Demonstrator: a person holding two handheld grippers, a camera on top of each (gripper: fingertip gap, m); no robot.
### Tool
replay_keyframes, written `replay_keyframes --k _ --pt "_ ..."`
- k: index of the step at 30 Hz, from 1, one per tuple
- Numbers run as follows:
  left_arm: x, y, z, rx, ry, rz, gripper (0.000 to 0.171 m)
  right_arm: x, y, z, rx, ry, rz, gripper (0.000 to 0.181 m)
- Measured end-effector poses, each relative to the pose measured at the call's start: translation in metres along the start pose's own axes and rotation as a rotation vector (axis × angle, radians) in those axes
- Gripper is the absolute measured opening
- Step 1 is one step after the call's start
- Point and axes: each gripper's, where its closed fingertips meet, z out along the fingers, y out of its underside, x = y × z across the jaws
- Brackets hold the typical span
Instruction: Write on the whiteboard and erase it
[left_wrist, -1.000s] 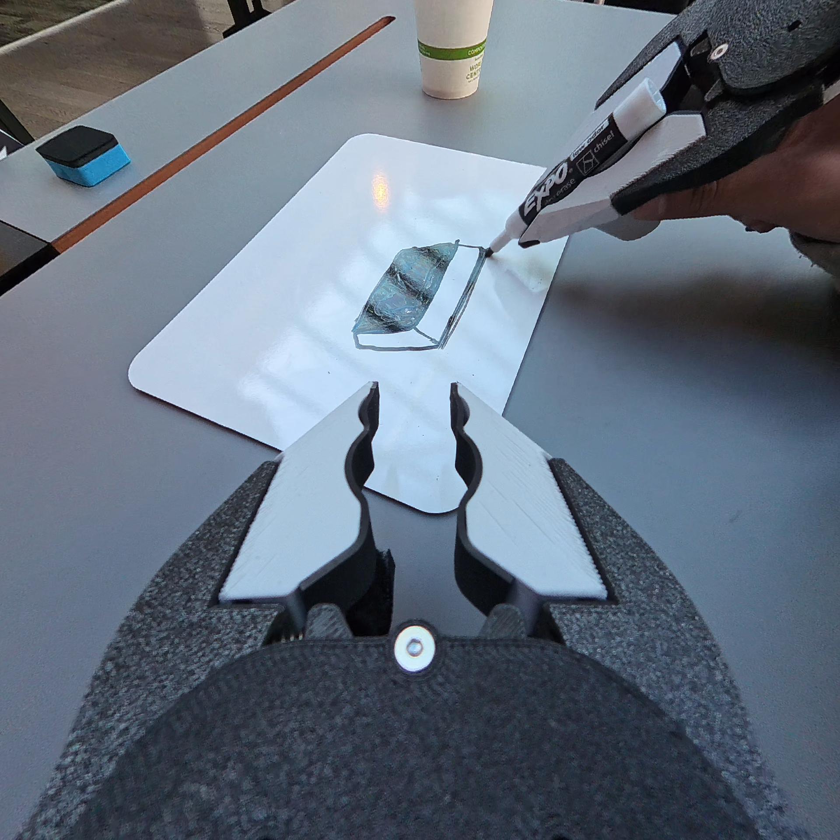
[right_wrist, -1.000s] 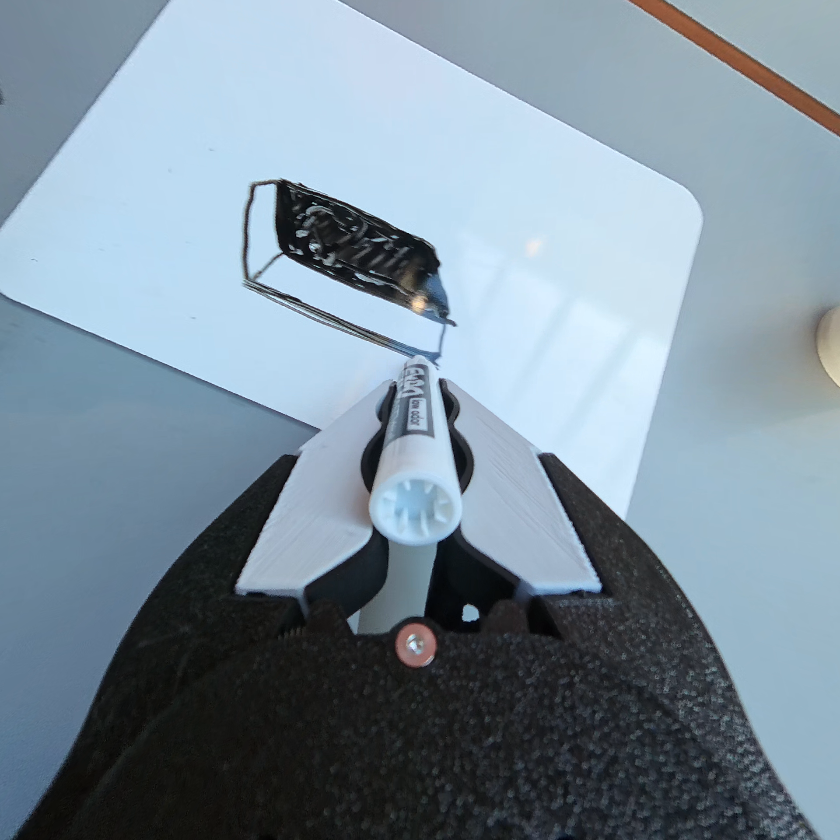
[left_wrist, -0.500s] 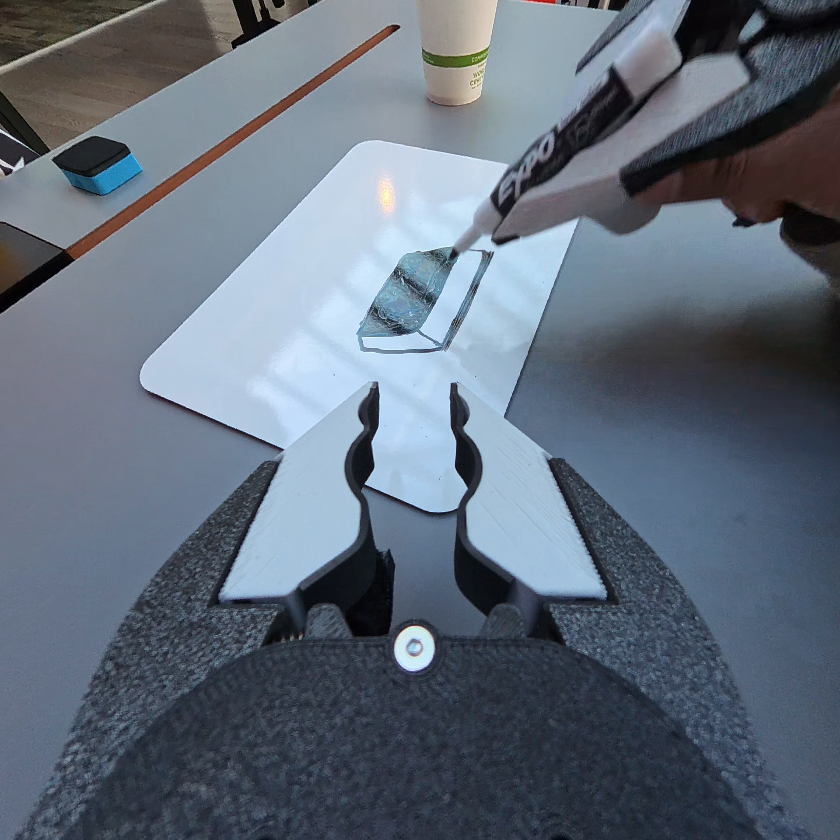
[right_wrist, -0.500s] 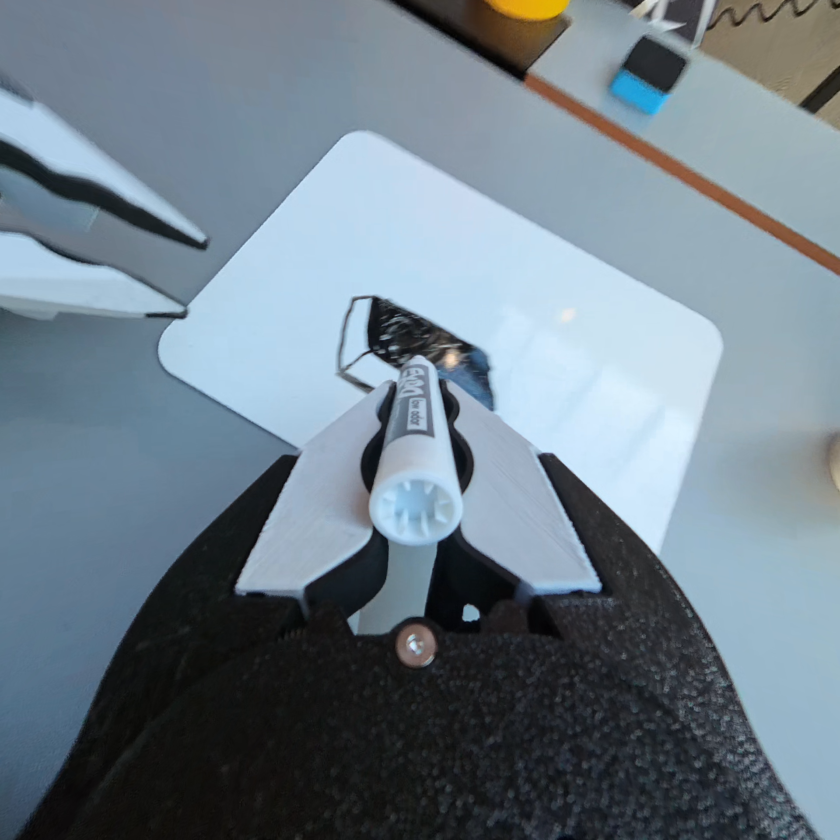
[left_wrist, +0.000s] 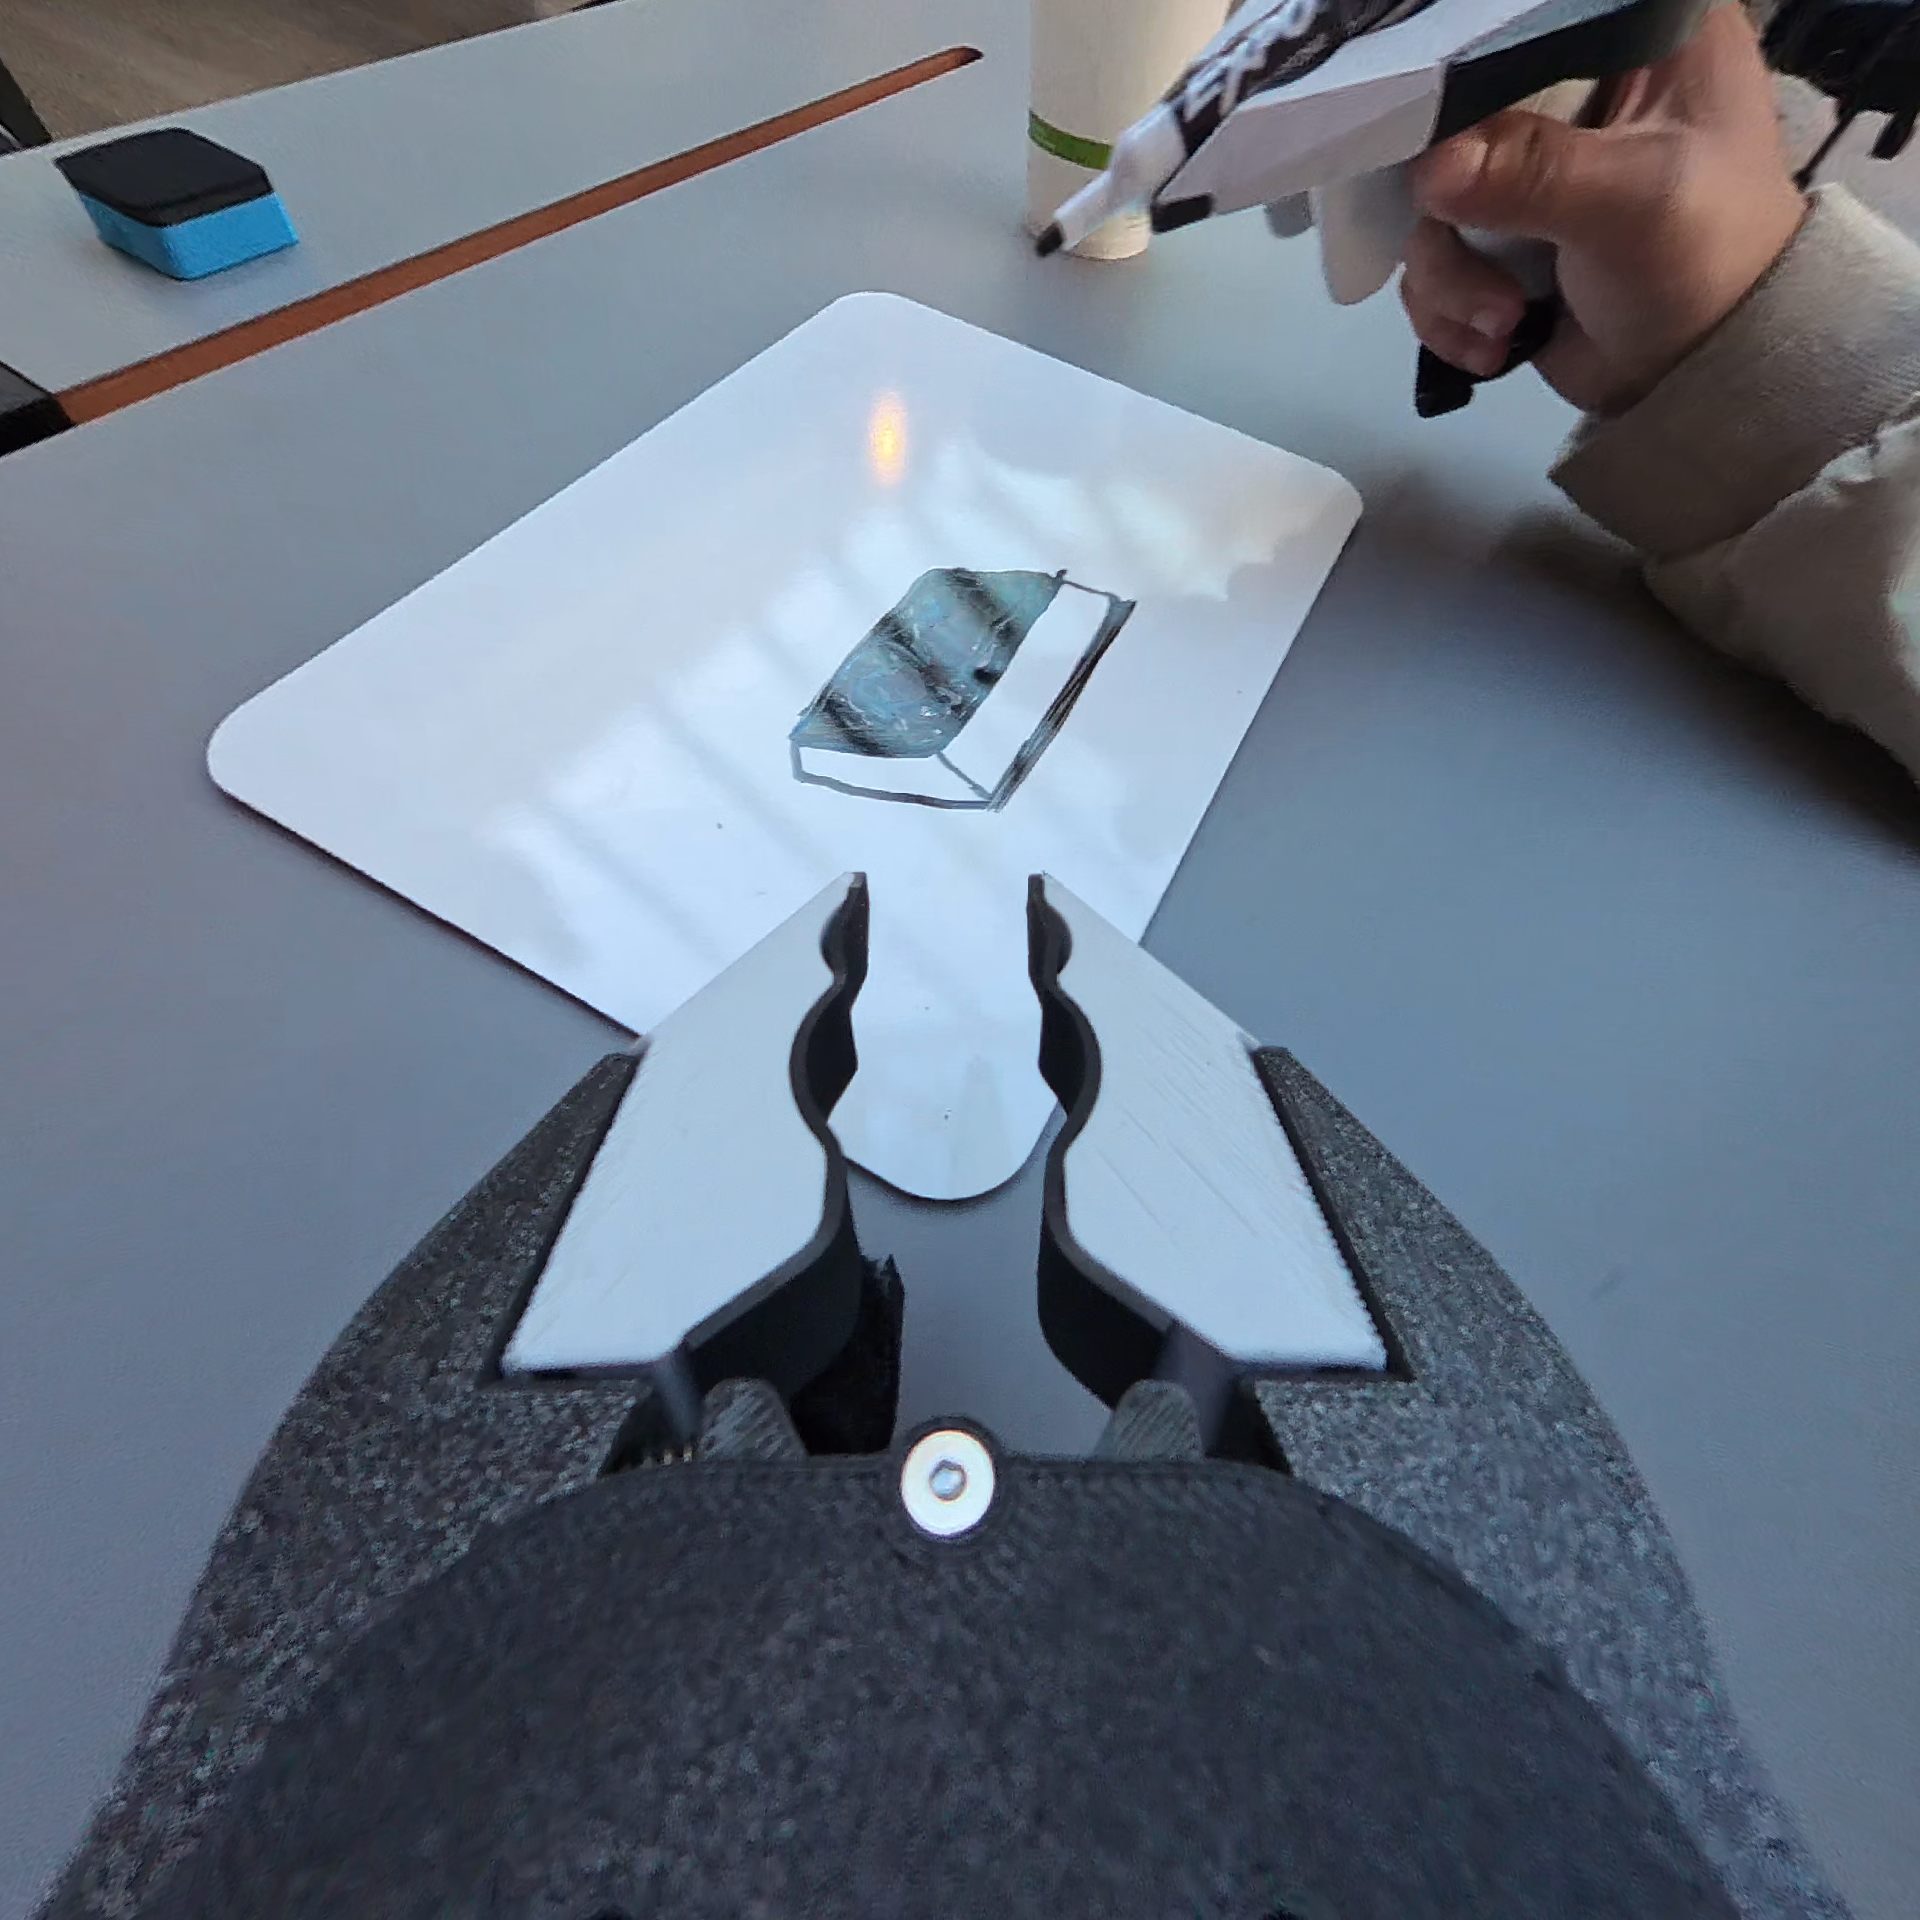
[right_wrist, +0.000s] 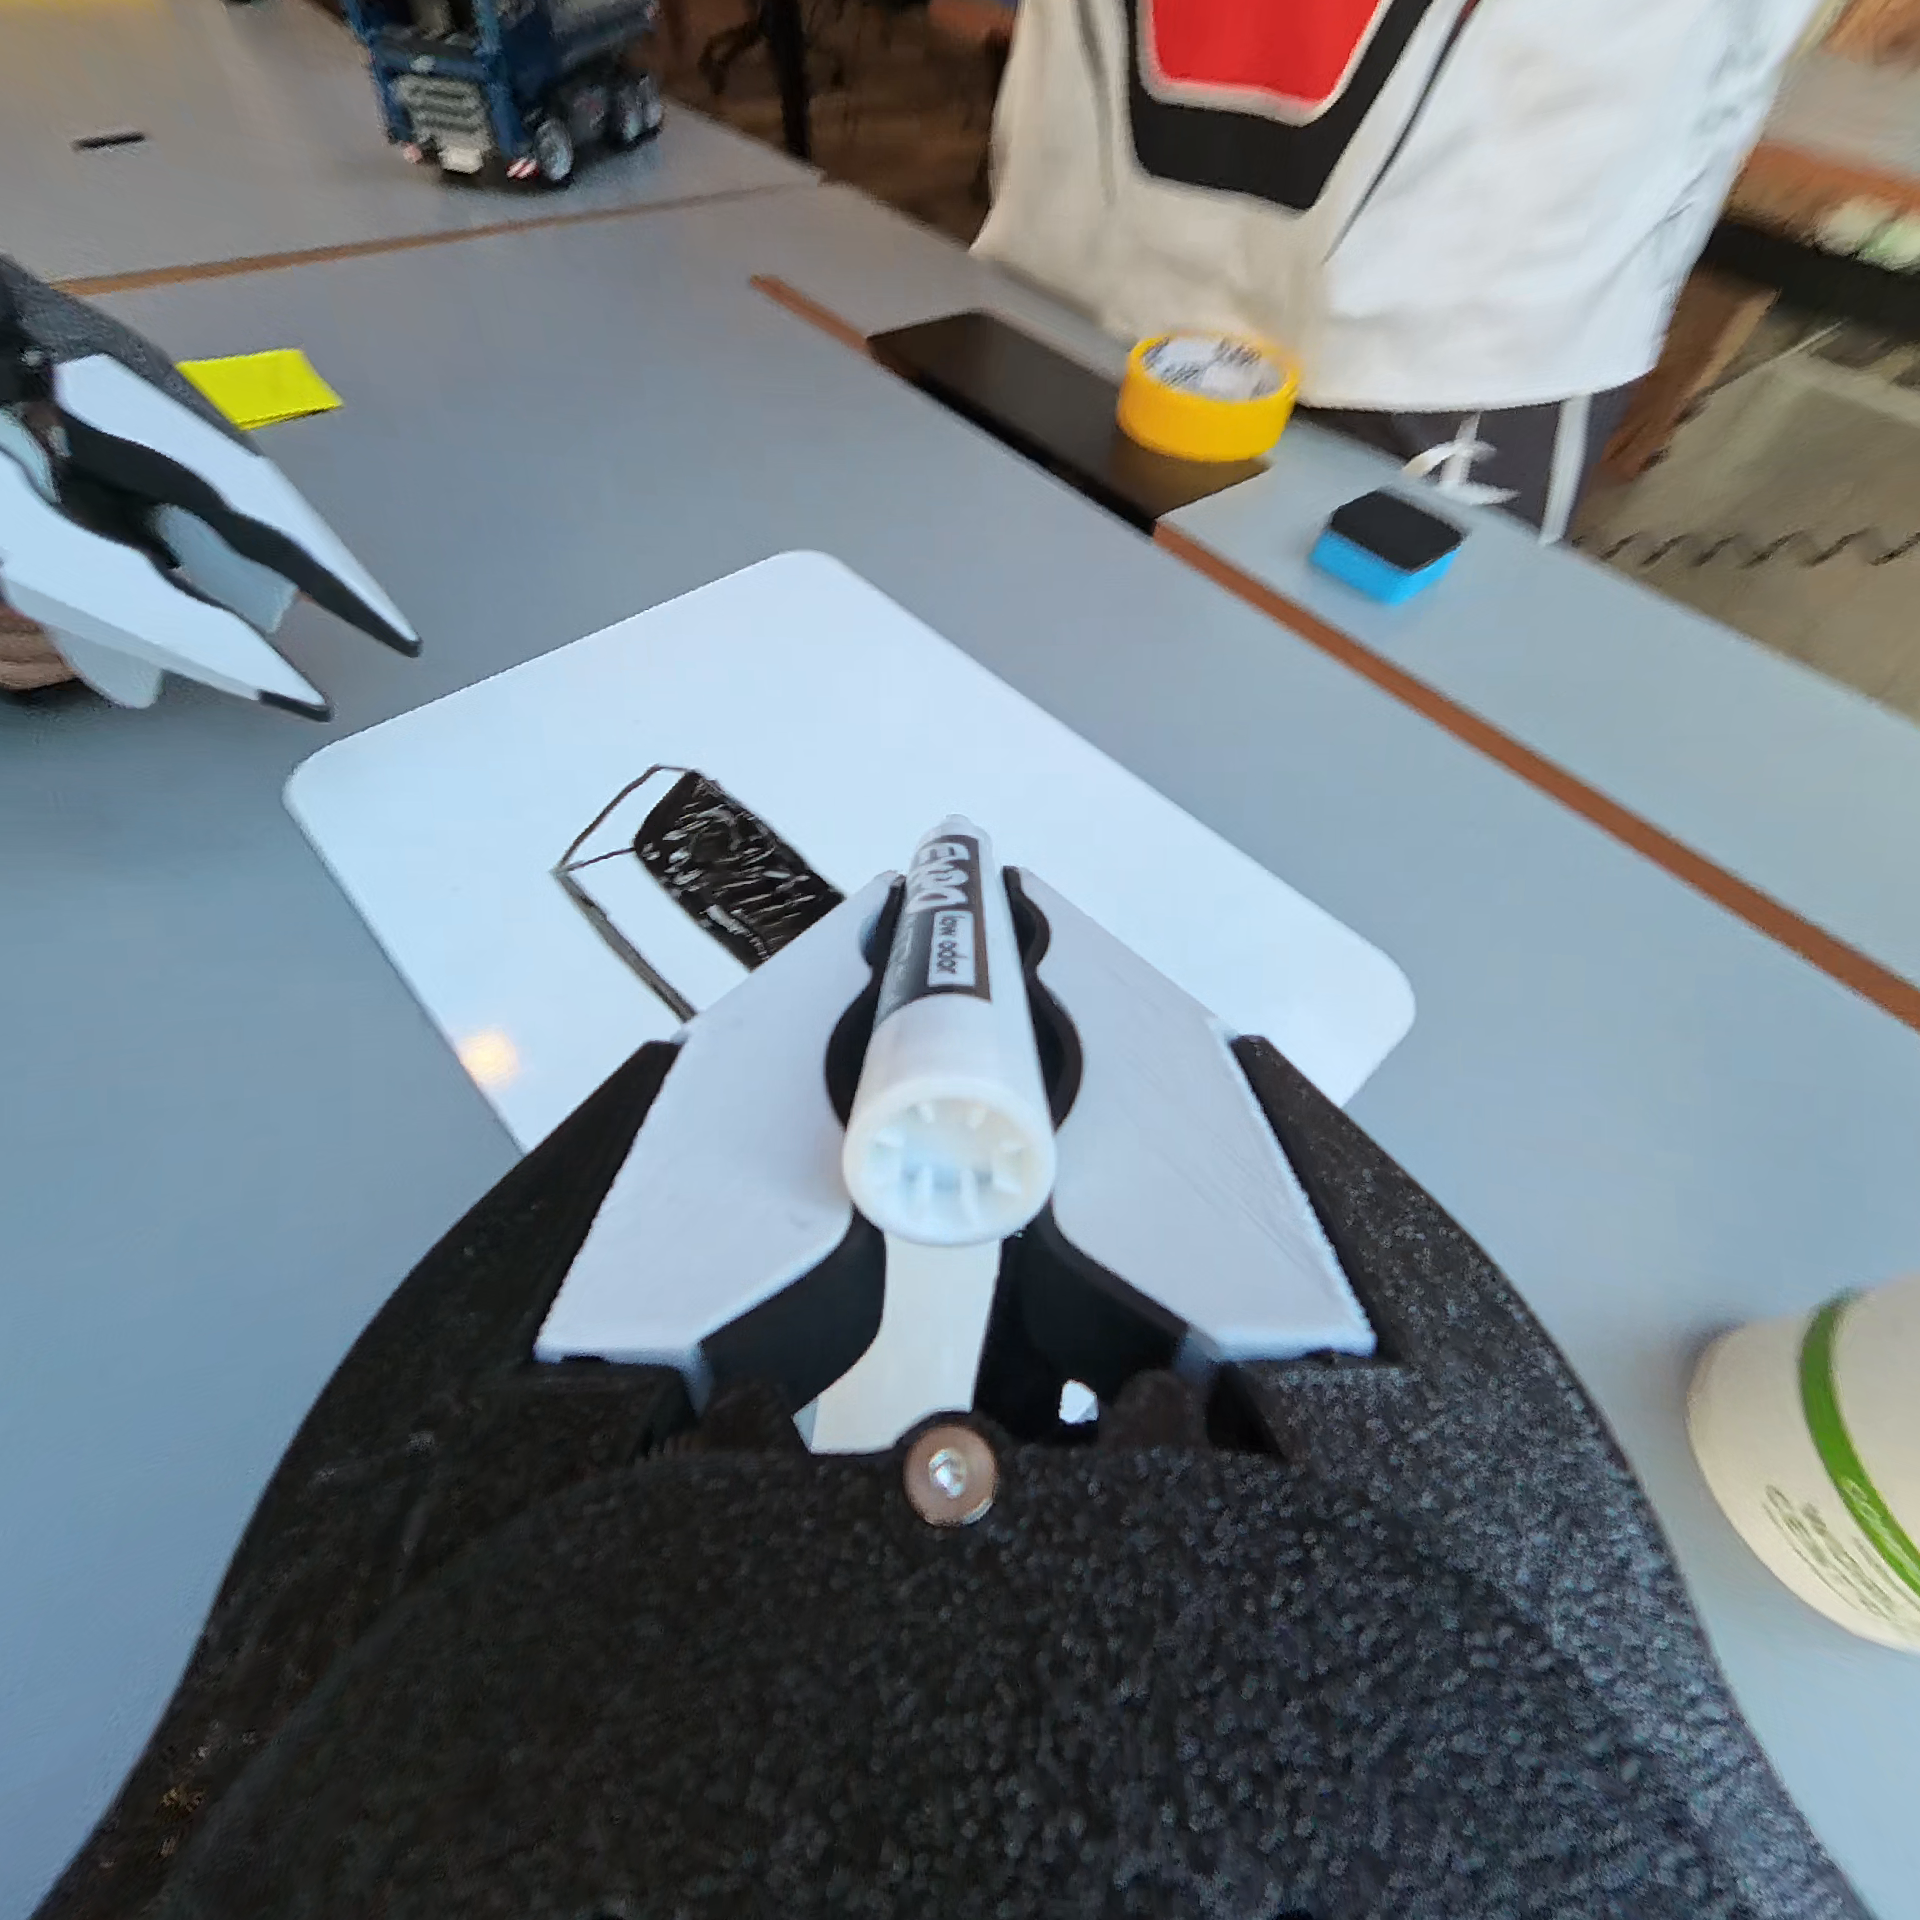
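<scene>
My right gripper is clamped on a white dry-erase marker with a black label, tip in the air above the flat white rounded-corner board on the grey table. My left gripper hovers over the board's near corner, jaws apart, holding nothing. Paper cup beyond the board, blue-and-black eraser block far left.

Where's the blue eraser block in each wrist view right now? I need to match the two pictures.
Left wrist view: eraser block at top left, beyond the orange table seam.
Right wrist view: eraser block at upper right, beyond that seam, right of the yellow tape roll.
Shared landmark: the whiteboard.
</scene>
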Motion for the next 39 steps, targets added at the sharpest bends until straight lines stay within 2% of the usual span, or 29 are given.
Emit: replay_keyframes --k 8,14,15,17,19,21,24,26,29,32,39 --pt "-0.025 -0.026 -0.019 0.130 -0.148 0.003 0.030 -0.002 0.006 0.006 -0.072 0.115 -0.035 0.018" --pt "-0.029 -0.027 -0.021 0.137 -0.172 0.017 0.030 -0.011 0.009 0.012 -0.094 0.079 -0.013 0.017" --pt "-0.030 -0.026 -0.020 0.130 -0.178 0.024 0.030 -0.016 0.011 0.014 -0.109 0.055 -0.015 0.017" --pt "-0.029 -0.023 -0.017 0.115 -0.177 0.037 0.030 -0.043 0.018 0.020 -0.176 -0.102 -0.018 0.018" --pt "-0.029 -0.021 -0.015 0.098 -0.184 0.056 0.030 -0.060 0.011 0.027 -0.239 -0.203 -0.041 0.017" --pt "-0.030 -0.018 -0.013 0.085 -0.193 0.075 0.030 -0.076 0.007 0.035 -0.383 -0.337 -0.054 0.018" --pt "-0.029 -0.013 -0.010 0.063 -0.190 0.084 0.030 -0.076 0.016 0.057 -0.611 -0.410 -0.202 0.018" --pt "-0.029 -0.012 -0.010 0.054 -0.192 0.092 0.030 -0.077 0.018 0.073 -0.703 -0.453 -0.251 0.018" --pt "-0.032 -0.014 -0.012 0.059 -0.215 0.124 0.030 -0.081 0.009 0.090 -0.728 -0.491 -0.244 0.018" --pt "-0.034 -0.015 -0.014 0.060 -0.230 0.141 0.030 -0.077 0.016 0.092 -0.804 -0.479 -0.275 0.018" --pt "-0.025 -0.016 -0.015 0.062 -0.215 0.169 0.030 -0.091 0.023 0.086 -0.830 -0.524 -0.268 0.018"
